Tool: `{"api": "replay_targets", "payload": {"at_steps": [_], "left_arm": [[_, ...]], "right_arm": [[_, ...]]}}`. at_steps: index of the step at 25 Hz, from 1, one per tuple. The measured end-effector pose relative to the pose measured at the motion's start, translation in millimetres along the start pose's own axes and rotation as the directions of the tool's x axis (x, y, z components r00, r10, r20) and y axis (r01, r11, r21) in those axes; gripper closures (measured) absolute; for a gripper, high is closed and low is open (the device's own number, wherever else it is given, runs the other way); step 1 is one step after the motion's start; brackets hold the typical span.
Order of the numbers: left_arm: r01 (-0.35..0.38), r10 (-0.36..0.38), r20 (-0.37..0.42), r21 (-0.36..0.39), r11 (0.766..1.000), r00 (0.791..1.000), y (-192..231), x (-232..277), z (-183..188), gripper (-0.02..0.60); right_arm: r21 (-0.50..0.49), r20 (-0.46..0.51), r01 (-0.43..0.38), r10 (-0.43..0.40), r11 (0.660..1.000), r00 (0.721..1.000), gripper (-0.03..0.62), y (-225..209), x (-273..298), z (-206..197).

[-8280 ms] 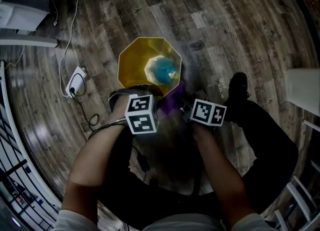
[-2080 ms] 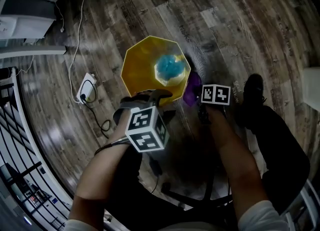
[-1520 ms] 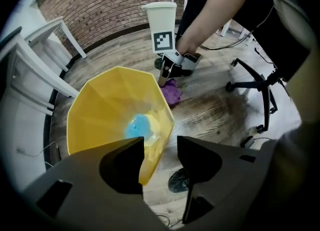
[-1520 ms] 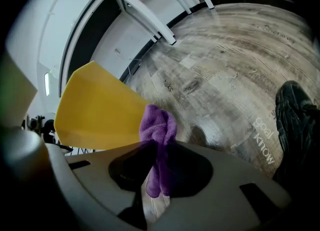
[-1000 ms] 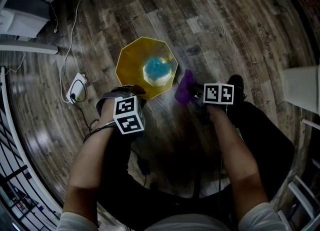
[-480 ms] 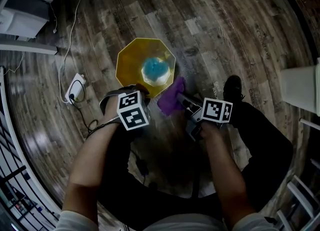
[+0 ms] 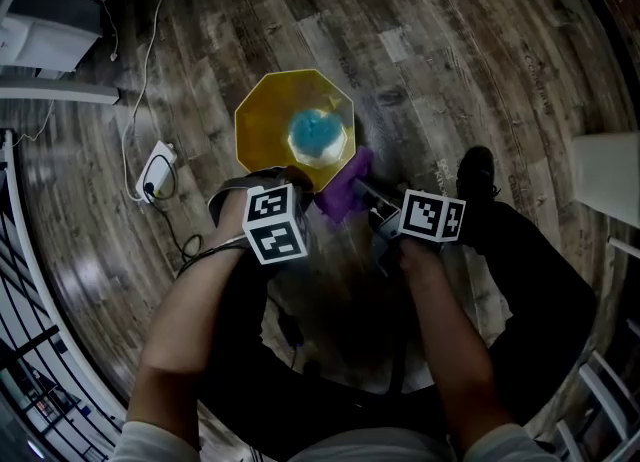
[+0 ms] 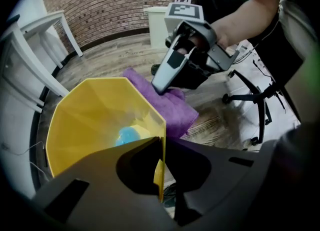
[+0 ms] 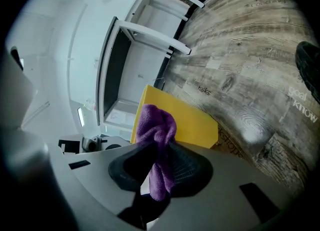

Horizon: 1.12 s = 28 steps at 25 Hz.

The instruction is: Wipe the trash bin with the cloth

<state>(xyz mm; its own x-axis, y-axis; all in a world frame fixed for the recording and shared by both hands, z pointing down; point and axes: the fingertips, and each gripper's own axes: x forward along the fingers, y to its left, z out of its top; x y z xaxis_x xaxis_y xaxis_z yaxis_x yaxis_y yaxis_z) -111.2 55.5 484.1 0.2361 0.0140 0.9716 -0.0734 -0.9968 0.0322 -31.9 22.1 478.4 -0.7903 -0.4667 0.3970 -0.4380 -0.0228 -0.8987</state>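
Note:
The yellow trash bin (image 7: pixel 270 125) stands open on the wood floor, with a blue object (image 7: pixel 315 133) at its bottom. My left gripper (image 7: pixel 285 178) points steeply down at the near rim. In the left gripper view its jaws have just been closing, and they pinch the bin's thin wall (image 8: pixel 100 125) between them; the left gripper (image 8: pixel 159 147) is shut on it. My right gripper (image 7: pixel 360 190) is shut on the purple cloth (image 7: pixel 343 188), which hangs against the bin's near right side. In the right gripper view the cloth (image 9: pixel 156 125) bunches out of the right gripper (image 9: pixel 159 150), with the bin (image 9: pixel 190 122) just beyond.
A white power strip (image 7: pixel 152 170) with cables lies on the floor left of the bin. White furniture (image 7: pixel 55 45) stands at the far left and a white unit (image 7: pixel 605 165) at the right. A shoe (image 7: pixel 478 168) and an office chair base (image 8: pixel 252 97) are close by.
My right gripper has carried the purple cloth left, from beside the bin's right side to its near right edge. The left gripper has stayed at the near rim.

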Motion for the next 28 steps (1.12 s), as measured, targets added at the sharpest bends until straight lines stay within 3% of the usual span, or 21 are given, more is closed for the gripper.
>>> {"api": "replay_targets", "payload": {"at_steps": [7, 15, 28], "left_arm": [[0.031, -0.029, 0.051, -0.034, 0.999, 0.998, -1, -3, 9, 0.565], [0.031, -0.023, 0.082, -0.086, 0.996, 0.996, 6, -2, 17, 0.563], [0.001, 0.025, 0.139, -0.188, 0.982, 0.990, 16, 1, 38, 0.563]], "right_arm": [[-0.070, -0.058, 0.041, -0.045, 0.997, 0.997, 0.503, -26, 22, 8], [-0.073, -0.110, 0.137, -0.144, 0.988, 0.983, 0.505, -86, 56, 2], [-0.222, -0.234, 0.356, -0.404, 0.908, 0.884, 0.505, -181, 109, -23]]}}
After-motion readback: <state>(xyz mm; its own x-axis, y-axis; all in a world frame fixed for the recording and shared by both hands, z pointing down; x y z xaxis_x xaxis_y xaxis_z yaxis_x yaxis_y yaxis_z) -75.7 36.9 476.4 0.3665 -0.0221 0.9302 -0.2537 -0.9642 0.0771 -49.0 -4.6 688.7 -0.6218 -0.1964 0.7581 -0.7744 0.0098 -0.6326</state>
